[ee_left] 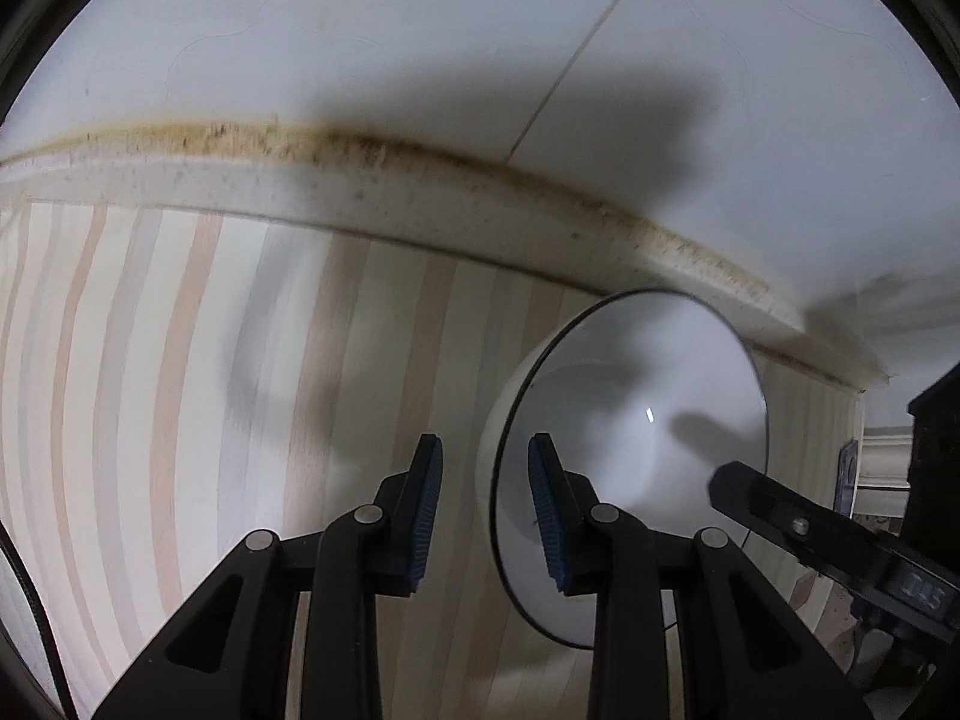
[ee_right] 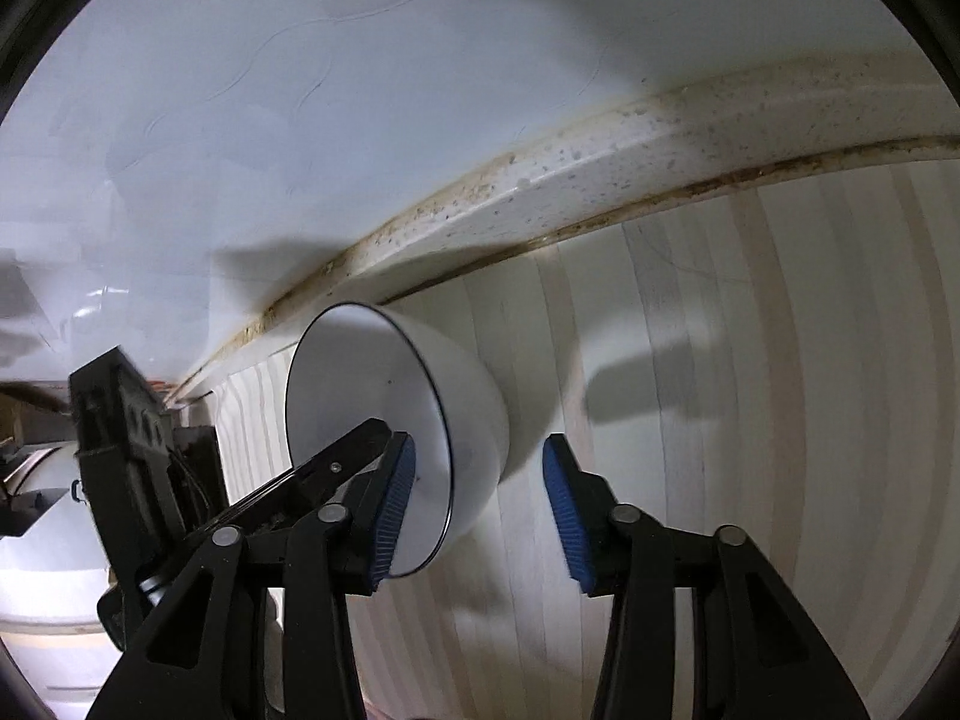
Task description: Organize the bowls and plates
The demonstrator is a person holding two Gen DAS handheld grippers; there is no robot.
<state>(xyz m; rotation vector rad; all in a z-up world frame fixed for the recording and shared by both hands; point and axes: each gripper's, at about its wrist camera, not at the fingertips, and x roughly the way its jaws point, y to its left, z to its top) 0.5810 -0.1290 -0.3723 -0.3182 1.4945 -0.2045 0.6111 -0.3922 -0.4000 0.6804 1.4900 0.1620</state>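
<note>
On striped mat (ee_left: 180,420), seemingly ceramic bowl (ee_left: 636,420)

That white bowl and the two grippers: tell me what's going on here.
A person is working with two handheld grippers over a striped countertop by a white wall. Both are at one white bowl with a thin dark rim. The left gripper is open with the bowl's rim between its fingers, and the right gripper is open, likewise straddling the bowl's wall. Neither is visibly clamped, so the bowl sits between open fingers, not clearly gripped.
</note>
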